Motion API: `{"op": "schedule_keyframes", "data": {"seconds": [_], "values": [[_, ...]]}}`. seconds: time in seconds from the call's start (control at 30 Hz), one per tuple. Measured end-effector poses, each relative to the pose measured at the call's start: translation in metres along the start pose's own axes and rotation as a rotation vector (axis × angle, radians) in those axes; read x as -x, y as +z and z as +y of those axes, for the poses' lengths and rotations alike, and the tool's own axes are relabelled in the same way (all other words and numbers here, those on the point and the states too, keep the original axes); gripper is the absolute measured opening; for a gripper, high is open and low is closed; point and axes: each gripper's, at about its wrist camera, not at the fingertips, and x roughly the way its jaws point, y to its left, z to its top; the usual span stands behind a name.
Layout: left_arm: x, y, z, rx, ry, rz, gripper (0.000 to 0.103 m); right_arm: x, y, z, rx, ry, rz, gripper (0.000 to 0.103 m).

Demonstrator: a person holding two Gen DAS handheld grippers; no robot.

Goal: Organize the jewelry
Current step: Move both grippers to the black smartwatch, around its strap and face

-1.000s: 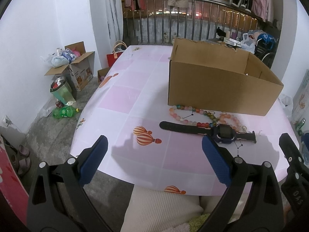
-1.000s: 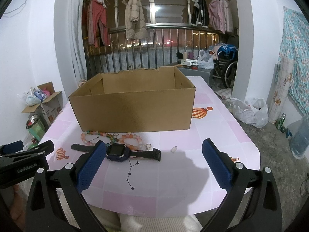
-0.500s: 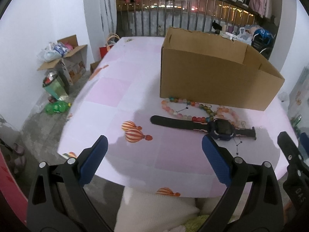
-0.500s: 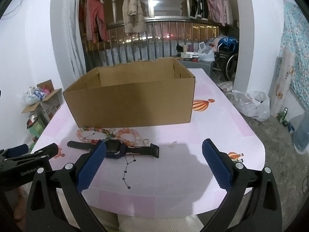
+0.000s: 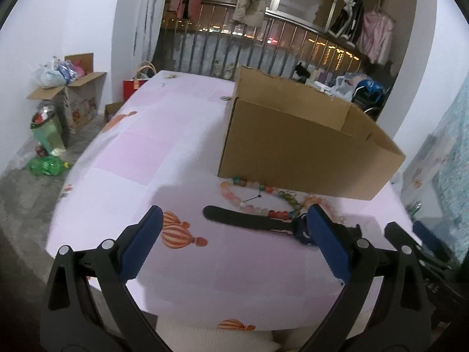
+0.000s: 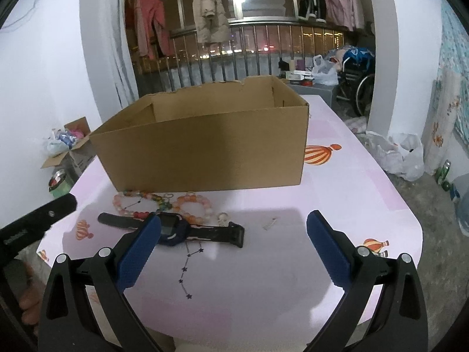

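On the pink tabletop (image 6: 337,193), w/ balloon prints, sits an open cardboard box (image 6: 205,146), top flaps gone, far rim ragged. Just in front of its near wall lies the jewelry: a long bead strand (image 6: 137,202) in pink, green & red beads, looped, touching or nearly touching the box base, & right beside it a smaller orange/pink bead bracelet (image 6: 193,208) w/ a small metal charm at its near-right side. Closer to the camera, a dark blue watch (image 6: 173,230) lies flat, black strap stretched left-right, face up; its strap runs just below the beads. A tiny pale bit (image 6: 269,223) lies on the tabletop right of the watch, too small to identify.

Left gripper (image 5: 234,246) is spread wide, blue pads well apart, nothing between them; it hangs over the near tabletop edge, w/ the watch behind its right pad in the left wrist view. Right gripper (image 6: 234,246) also wide open, empty, low over the tabletop; the watch face shows next to its left pad.

Bkgd: balcony railing (image 6: 263,55) w/ clothes hung above, a small box of bags (image 6: 67,146) on the floor at left, a wheelchair (image 6: 360,76) at right.
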Motion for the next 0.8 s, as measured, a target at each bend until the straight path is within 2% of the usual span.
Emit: {"op": "schedule_keyframes", "data": {"seconds": [0.13,0.2,0.27,0.43,0.47,0.6,0.67,0.8], "values": [[-0.011,0.001,0.004,0.003,-0.024,0.018,0.095,-0.008,0.000,-0.001,-0.002,0.019,0.027,0.097],[-0.015,0.003,0.005,-0.017,-0.036,0.012,0.095,-0.012,0.001,-0.003,-0.007,0.029,0.041,0.094],[-0.019,0.005,0.006,-0.044,-0.033,0.010,0.095,-0.017,0.002,-0.004,-0.012,0.044,0.060,0.083],[-0.035,0.008,0.005,-0.114,-0.022,0.046,0.094,-0.029,0.002,-0.008,-0.031,0.079,0.108,0.067],[-0.040,0.009,0.005,-0.122,-0.025,0.057,0.093,-0.031,0.003,-0.009,-0.034,0.088,0.117,0.063],[-0.052,0.010,0.006,-0.127,-0.051,0.112,0.075,-0.038,0.002,-0.010,-0.039,0.107,0.142,0.057],[-0.058,0.010,0.007,-0.125,-0.062,0.136,0.070,-0.042,0.002,-0.010,-0.041,0.116,0.157,0.057],[-0.071,0.010,0.006,-0.134,-0.082,0.185,0.066,-0.048,0.001,-0.011,-0.044,0.124,0.178,0.056]]}}
